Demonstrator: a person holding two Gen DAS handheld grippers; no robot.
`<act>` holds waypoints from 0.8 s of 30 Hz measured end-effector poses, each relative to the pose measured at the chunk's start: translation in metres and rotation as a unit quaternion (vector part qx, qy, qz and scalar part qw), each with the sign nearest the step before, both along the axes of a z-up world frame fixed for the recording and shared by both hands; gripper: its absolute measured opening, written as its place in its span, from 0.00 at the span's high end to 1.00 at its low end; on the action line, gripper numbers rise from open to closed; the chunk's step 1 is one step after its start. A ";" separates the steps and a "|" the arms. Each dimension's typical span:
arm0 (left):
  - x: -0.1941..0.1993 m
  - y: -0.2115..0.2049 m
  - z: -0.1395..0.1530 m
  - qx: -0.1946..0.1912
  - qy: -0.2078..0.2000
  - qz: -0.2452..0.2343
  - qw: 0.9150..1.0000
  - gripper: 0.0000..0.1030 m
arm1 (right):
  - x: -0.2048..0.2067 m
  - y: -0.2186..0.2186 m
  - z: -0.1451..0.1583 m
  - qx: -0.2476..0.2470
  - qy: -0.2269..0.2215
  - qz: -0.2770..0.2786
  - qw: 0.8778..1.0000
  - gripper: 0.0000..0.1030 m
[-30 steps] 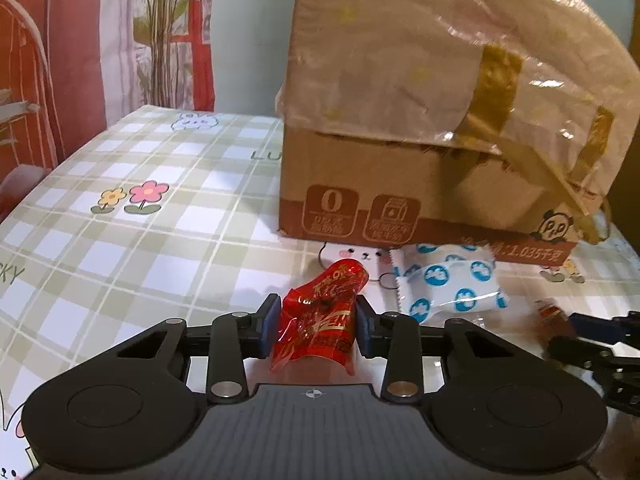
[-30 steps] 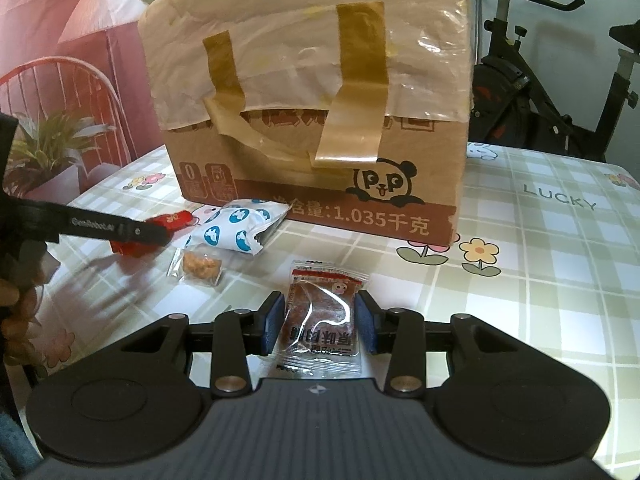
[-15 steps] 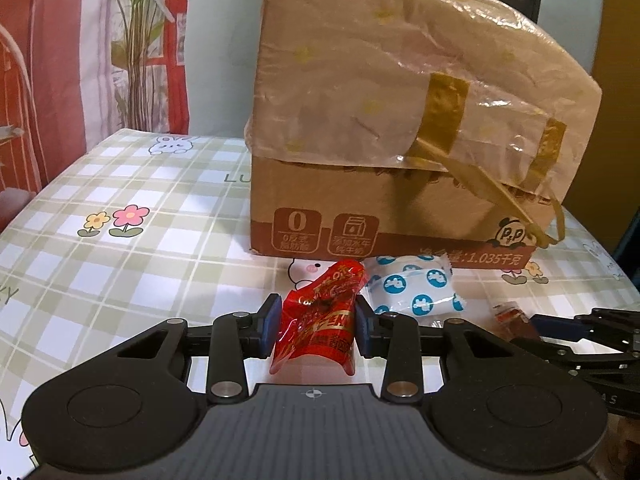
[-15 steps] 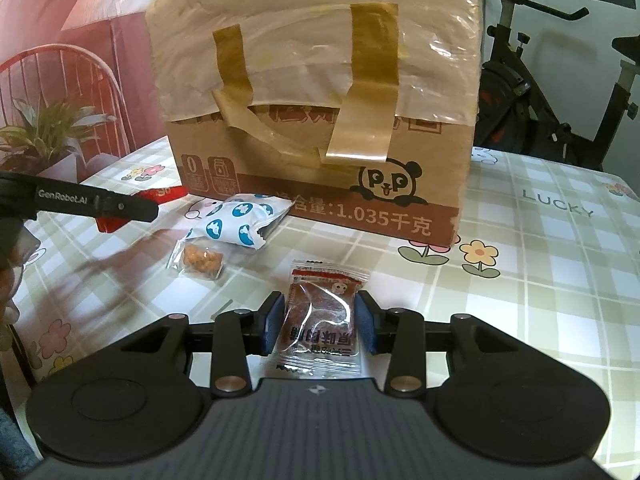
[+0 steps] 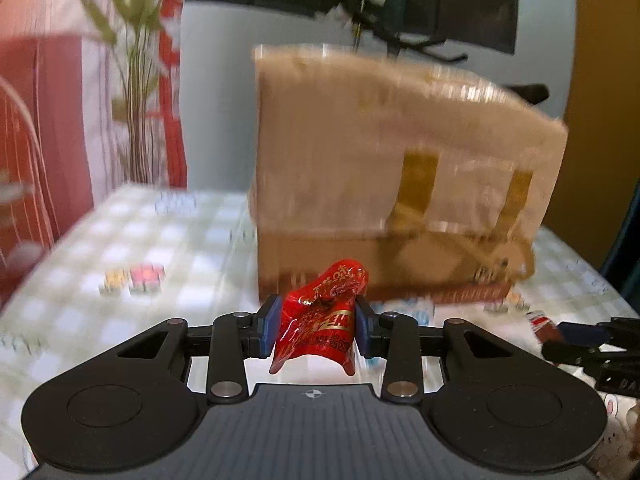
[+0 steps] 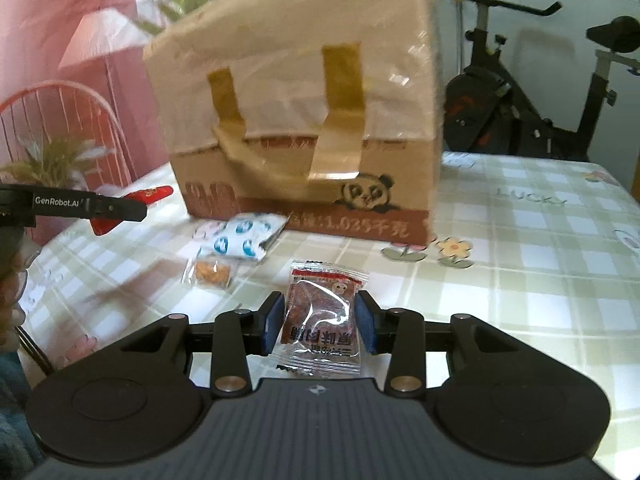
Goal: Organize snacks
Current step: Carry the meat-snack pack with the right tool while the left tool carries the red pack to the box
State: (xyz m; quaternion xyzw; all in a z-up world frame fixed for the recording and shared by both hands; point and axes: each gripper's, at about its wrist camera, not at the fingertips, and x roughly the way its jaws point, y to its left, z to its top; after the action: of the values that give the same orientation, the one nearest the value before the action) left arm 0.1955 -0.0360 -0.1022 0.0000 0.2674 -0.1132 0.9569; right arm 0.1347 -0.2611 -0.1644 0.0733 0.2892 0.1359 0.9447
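My left gripper (image 5: pixel 315 327) is shut on a crumpled red snack packet (image 5: pixel 320 320), held above the table in front of the taped cardboard box (image 5: pixel 400 184). In the right wrist view that gripper (image 6: pixel 120 210) shows at the left with the red packet (image 6: pixel 150 194) in it. My right gripper (image 6: pixel 319 330) is shut on a clear packet of brown dried meat (image 6: pixel 322 316); it appears at the left view's right edge (image 5: pixel 560 332). On the table by the box (image 6: pixel 304 128) lie a white packet with blue dots (image 6: pixel 240 240) and a small clear packet of orange bits (image 6: pixel 212 274).
The table wears a green checked cloth with flowers (image 6: pixel 520 280). An exercise bike (image 6: pixel 540 92) stands behind its far right side. A red chair (image 6: pixel 60 120) and a plant (image 6: pixel 52 160) are at the left. A person's hand (image 6: pixel 12 300) shows at the left edge.
My left gripper has risen with the red packet, so the box looks smaller and lower. The right gripper has shifted a little with its meat packet. Both grips are unchanged.
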 end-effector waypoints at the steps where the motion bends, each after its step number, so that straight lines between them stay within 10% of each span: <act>1: -0.001 0.001 0.007 0.003 -0.012 -0.002 1.000 0.61 | -0.003 -0.003 0.004 0.003 -0.008 -0.005 1.000 0.60; 15: 0.038 -0.006 0.110 -0.002 -0.156 -0.014 0.988 0.61 | 0.028 -0.023 0.126 0.009 -0.175 0.015 0.984 0.60; 24: 0.108 -0.033 0.120 -0.010 -0.130 -0.015 0.991 0.60 | 0.122 0.004 0.161 0.007 -0.175 0.050 0.983 0.60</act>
State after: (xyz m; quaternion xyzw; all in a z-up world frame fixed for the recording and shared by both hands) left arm 0.3035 -0.0689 0.0176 0.0092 0.1399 -0.1290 0.9817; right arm 0.2563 -0.2572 -0.0032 0.0408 0.1218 0.1958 0.9722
